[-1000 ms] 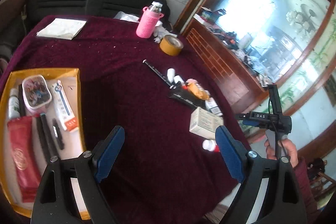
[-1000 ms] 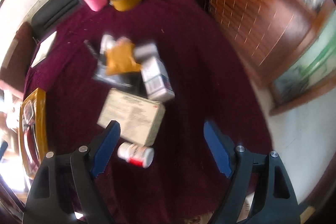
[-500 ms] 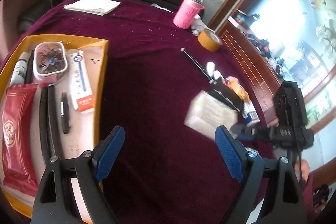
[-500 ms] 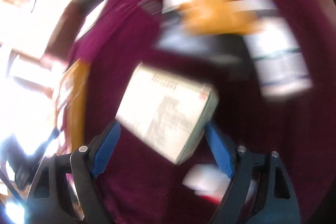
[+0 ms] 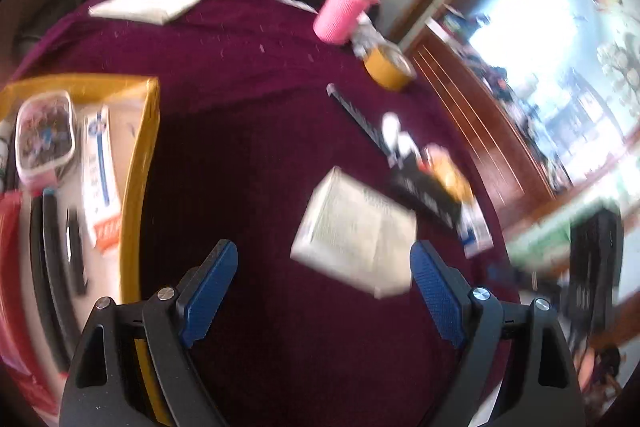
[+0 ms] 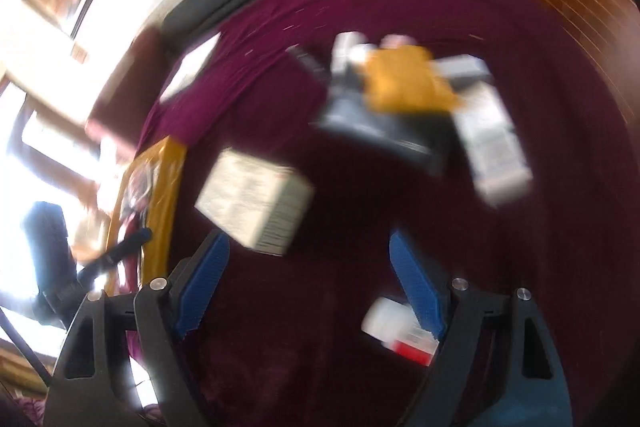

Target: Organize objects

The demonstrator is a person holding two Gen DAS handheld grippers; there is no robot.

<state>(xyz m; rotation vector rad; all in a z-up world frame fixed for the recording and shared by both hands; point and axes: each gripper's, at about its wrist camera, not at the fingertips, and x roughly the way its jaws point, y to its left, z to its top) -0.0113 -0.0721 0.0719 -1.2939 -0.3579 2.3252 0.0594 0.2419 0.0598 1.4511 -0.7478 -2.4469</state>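
Left gripper (image 5: 322,285) and right gripper (image 6: 308,285): both spread, empty. Cream box (image 5: 354,235) lies on the maroon cloth (image 5: 248,155), right of the yellow tray (image 5: 150,99). Straddle its short sides squarely before closing

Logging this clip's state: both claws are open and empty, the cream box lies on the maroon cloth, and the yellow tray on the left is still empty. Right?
Not quite. The yellow tray is not empty: the left wrist view shows a toothpaste box, a patterned tin and a red packet in it. The rest holds: left claw and right claw open and empty, cream box on the maroon cloth.
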